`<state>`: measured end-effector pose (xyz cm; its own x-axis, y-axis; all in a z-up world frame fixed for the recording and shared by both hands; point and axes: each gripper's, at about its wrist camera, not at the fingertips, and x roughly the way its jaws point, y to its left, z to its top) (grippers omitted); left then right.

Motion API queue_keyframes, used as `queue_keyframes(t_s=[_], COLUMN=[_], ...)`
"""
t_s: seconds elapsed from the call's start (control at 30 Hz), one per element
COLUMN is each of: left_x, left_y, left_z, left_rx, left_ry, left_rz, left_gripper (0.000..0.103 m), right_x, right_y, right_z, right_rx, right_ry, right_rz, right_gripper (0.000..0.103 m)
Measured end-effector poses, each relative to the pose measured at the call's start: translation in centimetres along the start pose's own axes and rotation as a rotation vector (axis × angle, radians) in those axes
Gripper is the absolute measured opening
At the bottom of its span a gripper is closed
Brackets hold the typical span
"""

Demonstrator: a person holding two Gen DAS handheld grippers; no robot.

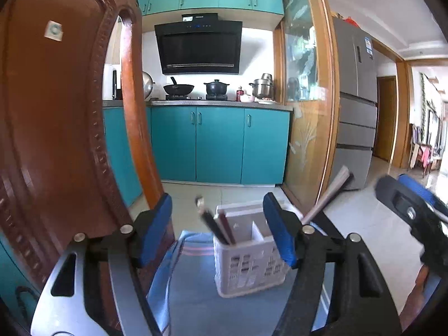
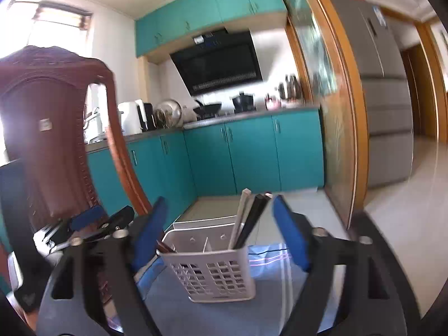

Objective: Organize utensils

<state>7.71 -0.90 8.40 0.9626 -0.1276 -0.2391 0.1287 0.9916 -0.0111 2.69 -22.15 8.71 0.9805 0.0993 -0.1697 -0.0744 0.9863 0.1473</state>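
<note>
A white perforated utensil holder (image 1: 246,266) (image 2: 212,268) stands upright on a blue cloth (image 1: 190,299) (image 2: 268,254). In the left wrist view, dark chopsticks (image 1: 214,224) lean in its left compartment and pale sticks (image 1: 329,196) slant out on its right side. In the right wrist view, dark and white chopsticks (image 2: 250,218) stand in the right compartment and brown ones (image 2: 165,247) lie low in the left. My left gripper (image 1: 217,197) is open, with the holder just beyond its blue pads. My right gripper (image 2: 219,200) is open too, its pads touching nothing.
A carved wooden chair back (image 1: 56,112) (image 2: 50,145) rises close on the left. Teal kitchen cabinets (image 1: 218,142) and a counter with pots lie ahead. A glass sliding door (image 1: 305,117) and a grey fridge (image 1: 355,98) stand to the right.
</note>
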Motion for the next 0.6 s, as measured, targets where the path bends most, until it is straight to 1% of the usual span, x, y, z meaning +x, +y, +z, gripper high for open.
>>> queue_keyframes(t_s=[0.03, 0.07, 0.13, 0.2, 0.23, 0.27, 0.37, 0.43, 0.53, 0.6], left_x=[-0.6, -1.6, -2.8, -3.6, -3.9, -4.6, -6.2, -7.4, -9.0, -9.2], left_y=[0.1, 0.1, 0.1, 0.1, 0.2, 0.4, 0.8, 0.7, 0.7, 0.7], left_z=[-0.7, -2.1, -4.6, -6.8, -7.4, -8.0, -8.8, -8.6, -8.3, -8.2], left_rx=[0.009, 0.028, 0.075, 0.111, 0.11, 0.1, 0.077, 0.079, 0.076, 0.076], left_ry=[0.0, 0.004, 0.034, 0.097, 0.115, 0.124, 0.122, 0.103, 0.047, 0.039], left_rz=[0.003, 0.016, 0.064, 0.095, 0.105, 0.115, 0.135, 0.141, 0.135, 0.12], left_gripper=[0.077, 0.082, 0.087, 0.091, 0.096, 0.098, 0.099, 0.099, 0.099, 0.099], right_x=[-0.8, -1.8, -2.6, -3.4, -3.8, -4.2, -5.6, -6.1, -6.5, -6.8], right_y=[0.1, 0.2, 0.4, 0.4, 0.4, 0.3, 0.6, 0.7, 0.8, 0.9], right_z=[-0.8, -2.3, -4.6, -6.9, -7.9, -8.5, -9.4, -9.5, -9.5, -9.7], right_rx=[-0.027, -0.065, -0.104, -0.121, -0.126, -0.128, -0.141, -0.148, -0.128, -0.118], right_ry=[-0.005, 0.001, 0.053, 0.136, 0.177, 0.192, 0.185, 0.174, 0.164, 0.144], right_rz=[-0.017, -0.046, -0.09, -0.121, -0.134, -0.14, -0.156, -0.153, -0.148, -0.148], right_gripper=[0.094, 0.099, 0.1, 0.1, 0.1, 0.1, 0.1, 0.1, 0.1, 0.1])
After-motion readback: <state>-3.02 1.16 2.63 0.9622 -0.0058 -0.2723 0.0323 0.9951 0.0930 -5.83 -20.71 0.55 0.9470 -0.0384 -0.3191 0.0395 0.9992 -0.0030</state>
